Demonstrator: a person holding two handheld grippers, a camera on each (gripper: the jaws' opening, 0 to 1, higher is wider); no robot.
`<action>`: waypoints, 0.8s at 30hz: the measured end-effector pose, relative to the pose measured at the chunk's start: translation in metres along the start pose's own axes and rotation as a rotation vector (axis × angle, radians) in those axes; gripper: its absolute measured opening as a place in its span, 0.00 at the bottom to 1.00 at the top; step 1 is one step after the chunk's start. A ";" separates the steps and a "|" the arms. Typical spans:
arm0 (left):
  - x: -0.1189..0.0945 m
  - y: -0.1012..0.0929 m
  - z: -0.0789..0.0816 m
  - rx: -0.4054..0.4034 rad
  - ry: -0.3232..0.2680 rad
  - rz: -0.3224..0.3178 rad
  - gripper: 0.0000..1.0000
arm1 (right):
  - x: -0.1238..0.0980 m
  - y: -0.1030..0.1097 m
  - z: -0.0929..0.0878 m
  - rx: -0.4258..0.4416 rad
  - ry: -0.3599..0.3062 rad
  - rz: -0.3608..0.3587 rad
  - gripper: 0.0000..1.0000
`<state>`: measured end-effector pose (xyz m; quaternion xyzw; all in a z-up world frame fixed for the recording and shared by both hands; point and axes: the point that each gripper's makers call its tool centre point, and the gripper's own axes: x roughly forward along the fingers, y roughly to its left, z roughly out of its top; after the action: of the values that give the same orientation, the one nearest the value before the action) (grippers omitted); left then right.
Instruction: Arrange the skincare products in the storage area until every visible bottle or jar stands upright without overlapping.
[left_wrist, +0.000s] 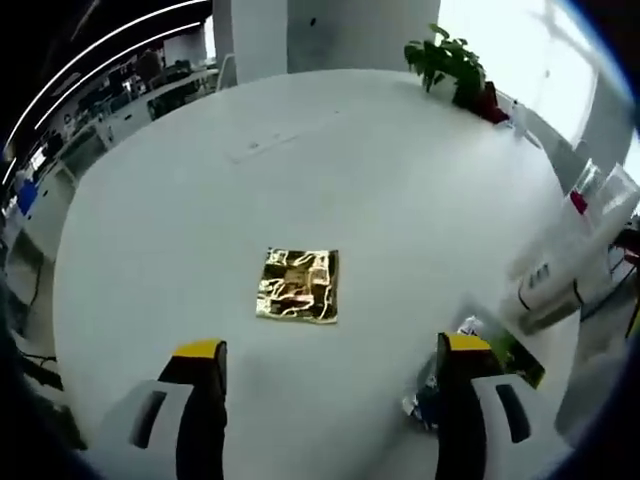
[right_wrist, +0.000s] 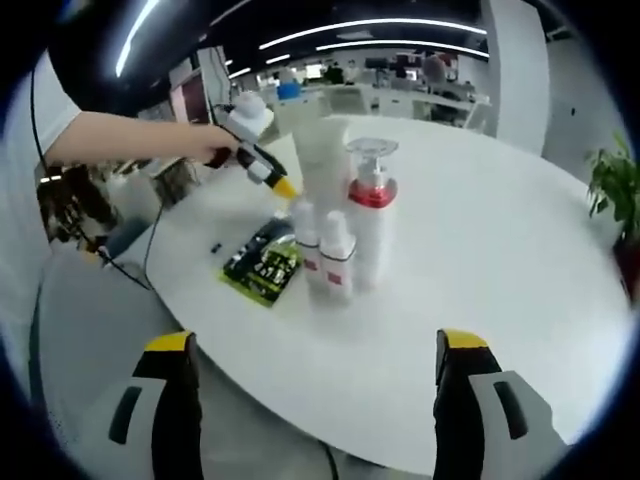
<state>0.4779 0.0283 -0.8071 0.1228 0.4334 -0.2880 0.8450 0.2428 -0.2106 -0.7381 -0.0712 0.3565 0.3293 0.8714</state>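
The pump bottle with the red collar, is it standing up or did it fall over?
Standing up. The pump bottle rises straight from the white table, pump on top.

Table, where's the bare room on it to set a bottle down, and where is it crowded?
The table is bare between the gold sheet and the plant, and left of the sheet to the rim. In the right gripper view, the stretch right of the bottles is bare too. It is crowded at that cluster, with the green packet and the left tongs beside it.
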 end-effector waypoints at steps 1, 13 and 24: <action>0.002 0.000 0.001 -0.001 0.007 -0.002 0.85 | 0.000 0.000 0.000 0.001 0.001 0.000 0.98; 0.024 0.009 0.007 0.075 0.097 -0.008 0.78 | 0.001 0.000 -0.002 0.011 0.012 -0.002 0.96; 0.028 0.008 0.008 0.104 0.120 -0.021 0.65 | 0.001 -0.001 -0.003 0.020 0.014 -0.004 0.96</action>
<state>0.5009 0.0205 -0.8250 0.1789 0.4691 -0.3111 0.8069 0.2425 -0.2121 -0.7410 -0.0652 0.3658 0.3236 0.8702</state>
